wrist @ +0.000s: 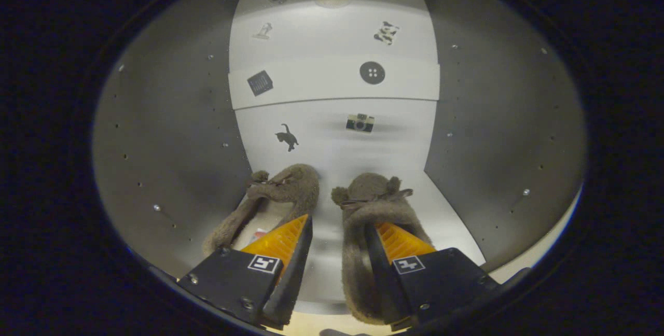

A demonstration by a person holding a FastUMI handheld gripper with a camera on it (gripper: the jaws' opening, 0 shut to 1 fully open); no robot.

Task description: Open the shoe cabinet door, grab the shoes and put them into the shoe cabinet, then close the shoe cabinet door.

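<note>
Two brown fuzzy slippers lie side by side, toes pointing inward, on the white floor [332, 253] of the shoe cabinet. The left slipper [290, 185] and the right slipper [371, 191] are a little apart, with bare floor between them. My gripper [338, 223] is open. Its left finger [282, 242] sits over the left slipper's opening and its right finger [399, 245] over the right slipper's opening. Nothing is between the two fingers. The heels of both slippers are hidden behind the fingers.
Grey side walls [171, 134] [498, 134] close in on both sides of the cabinet. A white shelf [332, 84] crosses above the slippers, and the white back panel [321, 123] carries small stickers. A pale front edge [321, 324] runs below the fingers.
</note>
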